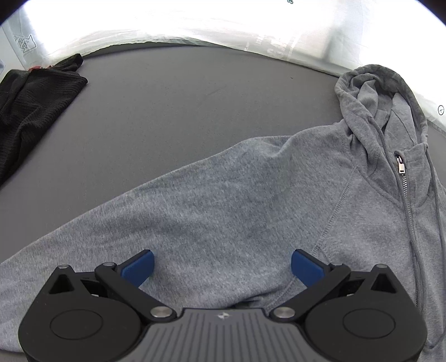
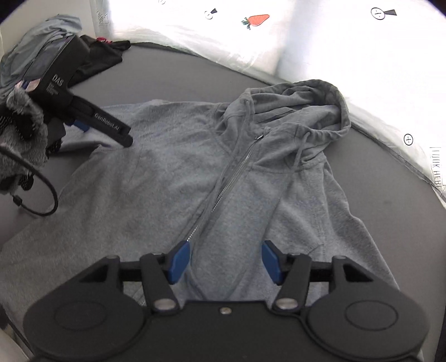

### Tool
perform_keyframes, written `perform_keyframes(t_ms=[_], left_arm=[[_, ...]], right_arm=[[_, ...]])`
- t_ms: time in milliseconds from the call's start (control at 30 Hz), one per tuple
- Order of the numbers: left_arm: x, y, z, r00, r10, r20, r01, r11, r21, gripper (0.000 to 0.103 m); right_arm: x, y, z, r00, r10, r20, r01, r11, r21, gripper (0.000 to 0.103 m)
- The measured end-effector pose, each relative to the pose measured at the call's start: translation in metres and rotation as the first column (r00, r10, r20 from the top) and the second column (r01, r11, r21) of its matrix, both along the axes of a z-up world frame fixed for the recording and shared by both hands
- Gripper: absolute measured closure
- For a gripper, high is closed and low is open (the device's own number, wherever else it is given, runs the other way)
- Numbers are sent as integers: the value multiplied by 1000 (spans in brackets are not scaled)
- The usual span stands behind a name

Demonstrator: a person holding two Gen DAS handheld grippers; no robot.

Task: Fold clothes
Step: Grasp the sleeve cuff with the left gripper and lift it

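Both tongs, left and right, gape above the grey hoodie.

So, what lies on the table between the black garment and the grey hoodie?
Nothing: in the left wrist view, the stretch of dark grey table between the black garment and the grey hoodie is bare.

A staged data-collection spot: a grey padded table holding clothes, backed by a white plastic sheet printed with a strawberry, small target marks and the words "LOOK HERE"
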State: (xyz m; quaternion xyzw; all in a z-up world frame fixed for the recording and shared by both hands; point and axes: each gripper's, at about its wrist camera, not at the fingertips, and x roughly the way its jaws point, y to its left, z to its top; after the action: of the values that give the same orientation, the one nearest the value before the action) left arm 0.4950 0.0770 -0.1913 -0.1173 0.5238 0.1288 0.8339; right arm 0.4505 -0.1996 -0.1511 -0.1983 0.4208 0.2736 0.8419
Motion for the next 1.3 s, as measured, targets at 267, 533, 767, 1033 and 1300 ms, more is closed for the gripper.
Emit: perform_keyframes(t_ms=[267, 533, 767, 1033, 1300], left_arm=[[-131, 85, 27, 932, 353, 78, -342, 931, -127, 0], [-266, 189, 25, 754, 654, 57, -650, 756, -74, 0], [-315, 247, 28, 726, 681, 92, -685, 728, 16, 0], [-315, 296, 11, 708, 702, 77, -703, 711, -8, 0], [-308, 298, 8, 724, 675, 144, -677, 735, -38, 55]], right_arm=[[-27, 19, -4, 997, -63, 45, 62, 998, 27, 4], [-74, 24, -45, 962, -219, -163, 237, 966, 104, 0], [-111, 35, -64, 940, -331, -77, 337, 937, 91, 0], [-124, 47, -75, 875, -485, -5, 480, 865, 142, 0], [-134, 52, -77, 824, -566, 36, 553, 816, 166, 0]])
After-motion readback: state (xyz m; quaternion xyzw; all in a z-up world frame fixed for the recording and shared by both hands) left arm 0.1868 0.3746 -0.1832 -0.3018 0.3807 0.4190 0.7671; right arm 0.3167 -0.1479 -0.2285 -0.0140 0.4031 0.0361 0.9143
